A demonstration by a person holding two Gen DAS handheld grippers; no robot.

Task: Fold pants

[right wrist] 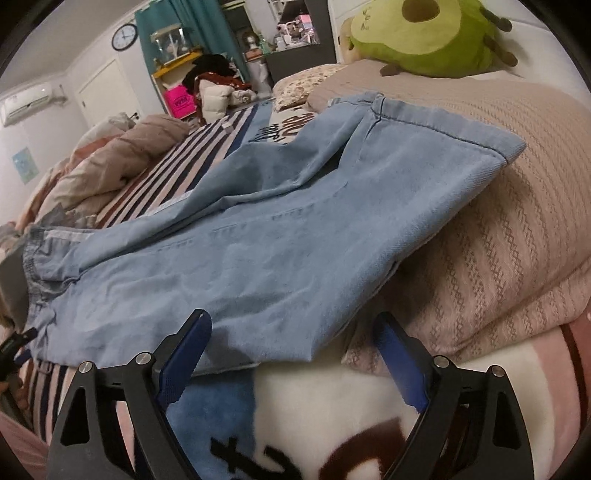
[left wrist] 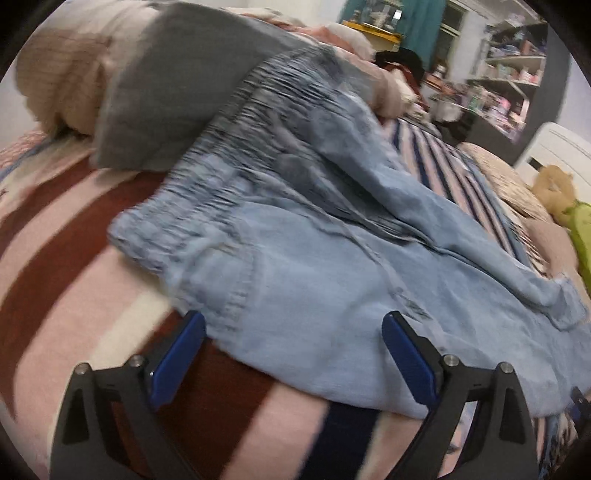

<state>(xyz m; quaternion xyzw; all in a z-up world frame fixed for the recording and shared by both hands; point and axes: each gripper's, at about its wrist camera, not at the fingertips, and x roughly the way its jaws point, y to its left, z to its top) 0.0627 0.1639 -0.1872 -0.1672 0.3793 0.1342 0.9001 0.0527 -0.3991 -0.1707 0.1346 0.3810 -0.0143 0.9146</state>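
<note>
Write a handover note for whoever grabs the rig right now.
Left gripper: open, holding nothing, at the near edge of the jeans by the waistband.
Right gripper: open, holding nothing, at the near edge of the leg end, by the hem.
Jeans lie lengthwise on the bed blanket, legs roughly one over the other, hem end resting on the beige cover.
Done: lengthwise fold, apparently.
Left: grip both ends, fold across.

white walls, a wall clock, teal curtain, cluttered shelves.
</note>
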